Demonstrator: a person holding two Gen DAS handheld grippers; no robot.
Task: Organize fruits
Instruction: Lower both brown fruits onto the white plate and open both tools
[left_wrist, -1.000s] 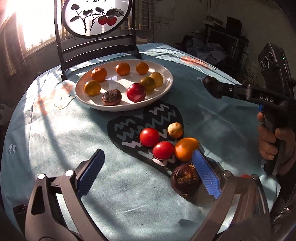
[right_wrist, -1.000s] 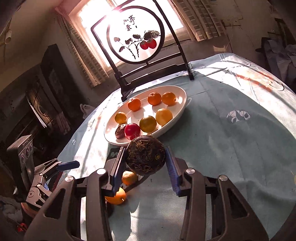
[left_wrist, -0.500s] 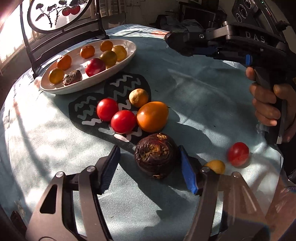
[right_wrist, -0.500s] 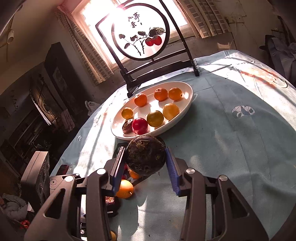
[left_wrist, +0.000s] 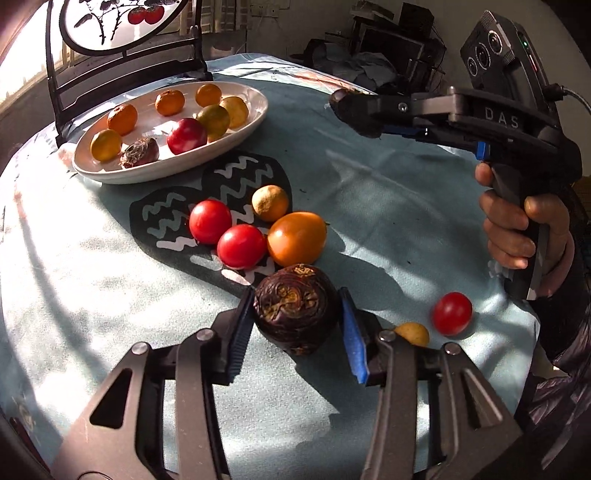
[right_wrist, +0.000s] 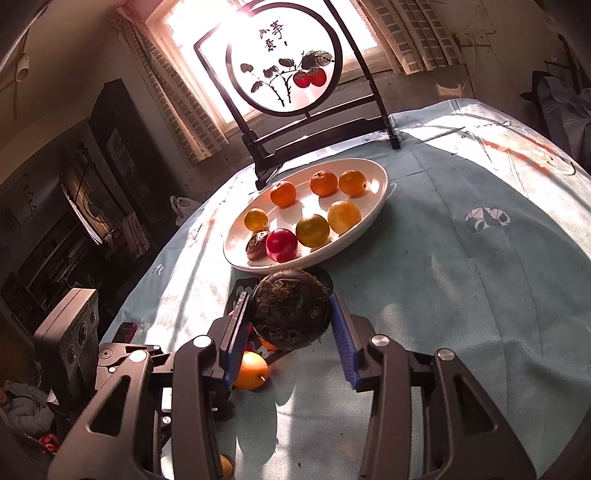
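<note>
My left gripper (left_wrist: 295, 295) points down at the table, its jaws closing on a dark wrinkled fruit (left_wrist: 295, 314); both blue pads touch its sides. Just beyond it lie two red tomatoes (left_wrist: 225, 236), a big orange fruit (left_wrist: 296, 238) and a small yellow-brown fruit (left_wrist: 269, 202) on a dark wavy-patterned mat (left_wrist: 236, 173). My right gripper (right_wrist: 290, 299) is shut on a second dark wrinkled fruit (right_wrist: 291, 314), held above the table short of the white oval plate (right_wrist: 380, 184). The plate (left_wrist: 255, 118) holds several oranges, a red fruit and a dark one. The right gripper (left_wrist: 354, 110) also shows at upper right, in a person's hand (left_wrist: 517, 229).
A small red tomato (left_wrist: 451, 313) and a small yellow fruit (left_wrist: 412, 332) lie to the right of my left gripper. A round painted screen on a black stand (right_wrist: 284, 62) rises behind the plate. The light blue cloth (right_wrist: 480, 277) is bare to the right.
My left gripper swung over to the dark fruit on the table and its wide-open jaws came together around it. The right gripper kept its fruit and barely moved.
</note>
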